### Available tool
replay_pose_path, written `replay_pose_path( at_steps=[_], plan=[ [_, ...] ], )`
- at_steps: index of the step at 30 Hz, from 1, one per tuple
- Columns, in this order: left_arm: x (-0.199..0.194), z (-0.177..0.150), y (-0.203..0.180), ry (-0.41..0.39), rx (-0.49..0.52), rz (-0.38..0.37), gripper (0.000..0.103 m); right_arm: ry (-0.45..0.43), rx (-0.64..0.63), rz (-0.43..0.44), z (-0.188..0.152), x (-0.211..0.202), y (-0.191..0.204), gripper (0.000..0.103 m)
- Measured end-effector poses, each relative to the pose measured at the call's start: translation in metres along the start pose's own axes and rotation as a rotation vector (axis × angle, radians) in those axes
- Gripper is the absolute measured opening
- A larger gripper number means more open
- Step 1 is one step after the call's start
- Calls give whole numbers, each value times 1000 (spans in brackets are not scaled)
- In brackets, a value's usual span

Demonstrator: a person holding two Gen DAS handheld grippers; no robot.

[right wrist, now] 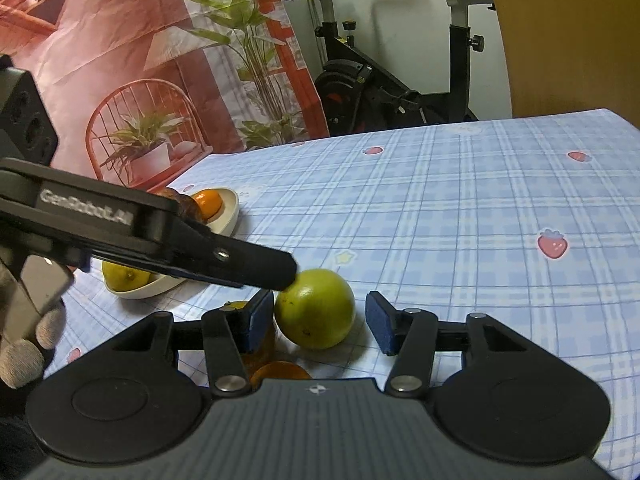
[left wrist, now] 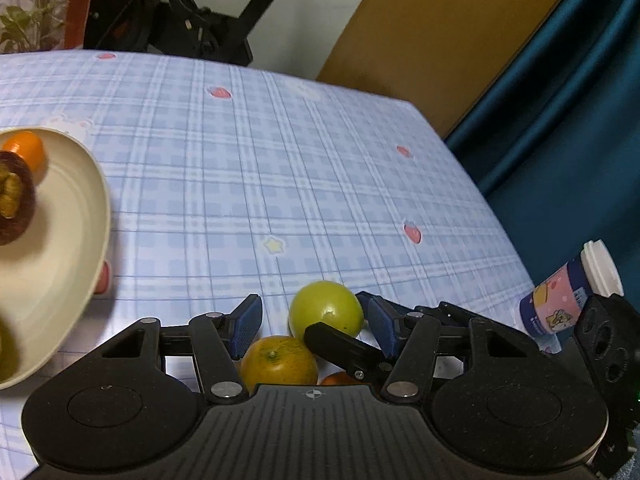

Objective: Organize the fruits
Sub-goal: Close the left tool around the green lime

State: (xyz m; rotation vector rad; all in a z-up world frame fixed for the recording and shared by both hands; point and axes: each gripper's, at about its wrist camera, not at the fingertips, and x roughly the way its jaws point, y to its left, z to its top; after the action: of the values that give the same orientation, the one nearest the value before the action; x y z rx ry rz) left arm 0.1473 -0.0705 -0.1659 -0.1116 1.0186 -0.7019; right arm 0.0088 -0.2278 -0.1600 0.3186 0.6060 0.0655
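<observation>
A blue plaid tablecloth [left wrist: 280, 152] with strawberry prints covers the table, an exercise bike [right wrist: 384, 80] behind it. At lower centre of the right wrist view a green fruit [right wrist: 316, 312] lies between the right gripper [right wrist: 320, 320] pads, which stand apart from it, not clamped. The left gripper [left wrist: 312, 324] is likewise released, a yellow-orange citrus [left wrist: 278, 362] below its pads. At left, a cream plate [left wrist: 80, 216] holds a mangosteen [left wrist: 14, 204] and a small orange [left wrist: 26, 148].
</observation>
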Motion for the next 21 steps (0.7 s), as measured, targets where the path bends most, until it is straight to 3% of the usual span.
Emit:
replay_pose_path(
  at_steps=[5,8,21],
  plan=[
    [15,2,-1,45,-6,10,60,-5,8,12,0,1,-1,54],
    [19,3,0,47,-20,-27,48,-5,6,11,-1,0,-3,54],
    [27,8,-6,17,0,-18,48,11,33,18,1,6,-8,51]
  ],
)
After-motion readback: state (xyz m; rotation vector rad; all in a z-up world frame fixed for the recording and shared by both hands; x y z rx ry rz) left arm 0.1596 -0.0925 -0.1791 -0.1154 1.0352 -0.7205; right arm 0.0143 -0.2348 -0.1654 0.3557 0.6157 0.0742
